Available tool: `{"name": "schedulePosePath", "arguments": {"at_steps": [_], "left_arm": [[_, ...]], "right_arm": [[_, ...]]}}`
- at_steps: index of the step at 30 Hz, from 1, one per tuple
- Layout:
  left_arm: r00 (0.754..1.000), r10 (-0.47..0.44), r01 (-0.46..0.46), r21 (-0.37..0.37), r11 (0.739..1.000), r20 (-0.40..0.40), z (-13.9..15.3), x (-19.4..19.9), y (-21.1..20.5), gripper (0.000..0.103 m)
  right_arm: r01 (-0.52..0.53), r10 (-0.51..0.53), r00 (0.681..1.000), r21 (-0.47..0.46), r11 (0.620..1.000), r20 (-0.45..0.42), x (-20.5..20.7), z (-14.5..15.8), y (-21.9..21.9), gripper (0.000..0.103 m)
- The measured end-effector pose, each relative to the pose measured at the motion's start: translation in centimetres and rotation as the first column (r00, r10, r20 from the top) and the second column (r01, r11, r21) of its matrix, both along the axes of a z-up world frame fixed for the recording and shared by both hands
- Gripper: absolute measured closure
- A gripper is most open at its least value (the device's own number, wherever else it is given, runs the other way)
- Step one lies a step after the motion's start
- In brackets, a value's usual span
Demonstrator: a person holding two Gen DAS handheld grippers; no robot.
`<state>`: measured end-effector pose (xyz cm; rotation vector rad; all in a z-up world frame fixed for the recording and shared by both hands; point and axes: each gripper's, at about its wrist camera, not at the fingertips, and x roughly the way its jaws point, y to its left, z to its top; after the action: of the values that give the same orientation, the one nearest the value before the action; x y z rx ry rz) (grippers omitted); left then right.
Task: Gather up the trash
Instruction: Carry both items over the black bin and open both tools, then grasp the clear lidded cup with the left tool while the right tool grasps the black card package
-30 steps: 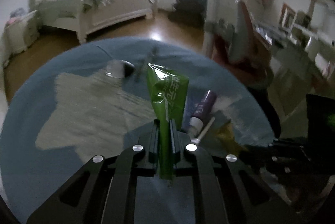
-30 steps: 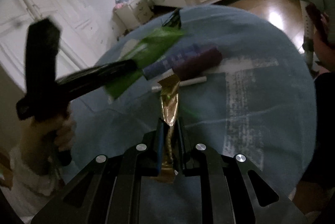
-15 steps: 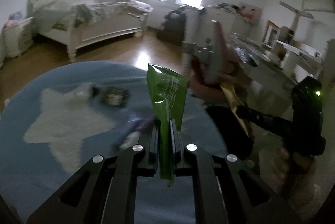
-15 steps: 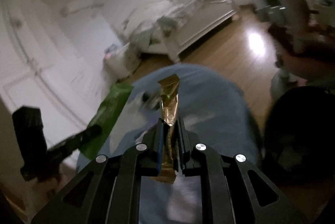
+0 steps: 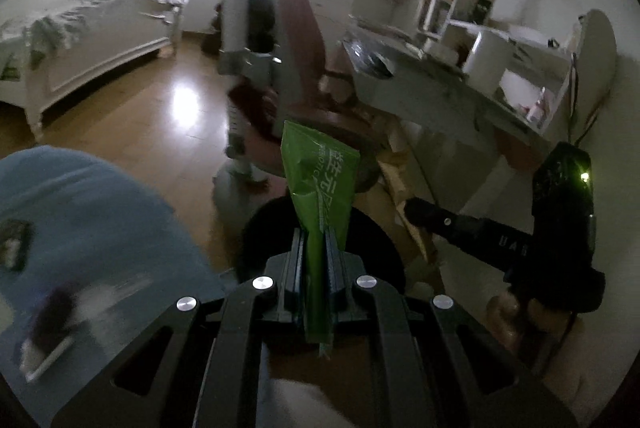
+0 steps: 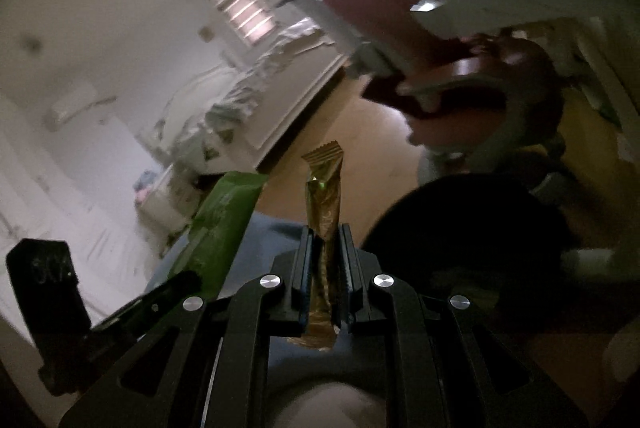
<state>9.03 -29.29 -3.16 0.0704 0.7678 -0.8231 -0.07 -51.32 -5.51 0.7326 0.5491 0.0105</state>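
Left wrist view: the left gripper (image 5: 316, 248) has its fingers (image 5: 291, 268) clamped on a flat green foil sachet with pale printed lettering (image 5: 320, 188). The sachet's long axis runs along the fingers; its wide sealed end points to 12 o'clock, tilted slightly toward 1, and its narrow tail sticks out behind the fingers toward 6. Just behind the sachet sits a round black bin opening (image 5: 384, 244). At 9 o'clock lies the blurred edge of a round blue cloth-covered worktop (image 5: 92, 212), with a purple tube (image 5: 52, 312) smeared at 8 o'clock. At 3 o'clock the black right gripper (image 5: 412, 207) reaches in, pointing toward 9 o'clock, with a hand (image 5: 508, 316) under it. A wooden floor (image 5: 132, 124) and a white bed (image 5: 96, 28) fill 10 to 11 o'clock.

Right wrist view: the right gripper (image 6: 326, 248) has its fingers (image 6: 349, 268) pressed together on a narrow gold foil stick sachet (image 6: 324, 188). Its long axis follows the fingers; its crimped end points to 12 o'clock and its lower end shows behind them at 6. The round black bin opening (image 6: 472, 224) lies at 3 o'clock, just beside the fingers. At 9 o'clock the left gripper holds the green sachet (image 6: 224, 224), slanting up toward 1 o'clock.
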Motion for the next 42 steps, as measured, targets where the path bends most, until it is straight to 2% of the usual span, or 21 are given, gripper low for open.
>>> {"name": "schedulePosePath", "arguments": {"at_steps": [8, 11, 12, 13, 14, 15, 16, 20, 24, 26, 28, 33, 36, 37, 40, 42], "left_arm": [[0.996, -0.050, 0.054, 0.052, 0.997, -0.074, -3.9, 2.3, -5.6, 0.093], [0.994, -0.055, 0.063, 0.074, 0.995, -0.099, -5.3, 3.0, -7.3, 0.085], [0.993, -0.056, 0.064, 0.081, 0.995, -0.102, -5.5, 3.1, -7.5, 0.069], [0.994, -0.052, 0.061, 0.089, 0.994, -0.101, -5.8, 3.3, -7.9, 0.050], [0.995, -0.041, 0.050, 0.090, 0.995, -0.094, -5.9, 3.3, -8.1, 0.038], [0.996, -0.032, 0.039, 0.082, 0.996, -0.087, -5.8, 3.2, -8.2, 0.019], [0.997, -0.020, 0.025, 0.060, 0.998, -0.075, -5.7, 3.1, -8.0, 0.010], [0.998, 0.016, -0.013, 0.039, 0.999, -0.063, -5.1, 2.9, -7.1, 0.008], [0.993, 0.098, -0.098, 0.005, 0.995, -0.064, -3.9, 2.7, -4.4, 0.006], [0.987, 0.137, -0.142, -0.055, 0.988, -0.088, -3.1, 2.3, -1.8, 0.006], [0.982, 0.172, -0.179, -0.090, 0.980, -0.080, -2.2, 1.6, 0.7, 0.006], [0.964, 0.262, -0.265, -0.090, 0.960, -0.043, -0.7, -0.2, 7.0, 0.005], [0.955, 0.289, -0.292, -0.052, 0.955, -0.067, -0.7, -0.4, 10.3, 0.005], [0.952, 0.298, -0.300, -0.017, 0.954, -0.063, -0.8, -0.4, 11.7, 0.005], [0.921, 0.388, -0.388, 0.115, 0.914, 0.030, -0.6, 0.2, 15.7, 0.005], [0.898, 0.439, -0.439, 0.140, 0.887, 0.035, -0.4, 1.4, 19.2, 0.005]], "right_arm": [[0.063, -0.060, 0.996, 0.043, 0.997, -0.063, 0.8, -3.9, -3.5, 0.089], [0.086, -0.081, 0.993, 0.057, 0.995, -0.085, 0.8, -5.1, -4.4, 0.089], [0.097, -0.091, 0.991, 0.060, 0.993, -0.098, 1.0, -5.5, -4.7, 0.080], [0.108, -0.100, 0.988, 0.062, 0.992, -0.114, 1.0, -5.9, -5.0, 0.063], [0.116, -0.108, 0.987, 0.065, 0.991, -0.121, 1.1, -6.2, -5.2, 0.053], [0.132, -0.122, 0.984, 0.073, 0.989, -0.126, 1.0, -6.5, -5.6, 0.040], [0.145, -0.135, 0.983, 0.080, 0.986, -0.125, 0.8, -6.7, -5.9, 0.037], [0.156, -0.146, 0.979, 0.068, 0.985, -0.140, 0.3, -7.0, -6.0, 0.036], [0.137, -0.126, 0.983, 0.081, 0.987, -0.131, 0.3, -6.7, -5.4, 0.024], [0.112, -0.103, 0.987, 0.075, 0.991, -0.120, 0.5, -6.3, -4.6, 0.023], [0.078, -0.071, 0.992, 0.063, 0.995, -0.108, 0.7, -5.5, -3.5, 0.020], [-0.012, 0.015, 0.998, 0.033, 0.999, -0.066, 1.8, -3.1, 0.4, 0.014], [-0.071, 0.073, 0.994, 0.018, 0.997, -0.077, 2.9, -1.8, 3.3, 0.012], [-0.093, 0.093, 0.992, 0.012, 0.996, -0.086, 3.3, -1.6, 4.4, 0.012], [-0.199, 0.195, 0.975, -0.025, 0.980, -0.106, 4.8, -0.4, 8.4, 0.012], [-0.256, 0.249, 0.962, -0.051, 0.965, -0.112, 5.7, 0.4, 11.1, 0.012]]}}
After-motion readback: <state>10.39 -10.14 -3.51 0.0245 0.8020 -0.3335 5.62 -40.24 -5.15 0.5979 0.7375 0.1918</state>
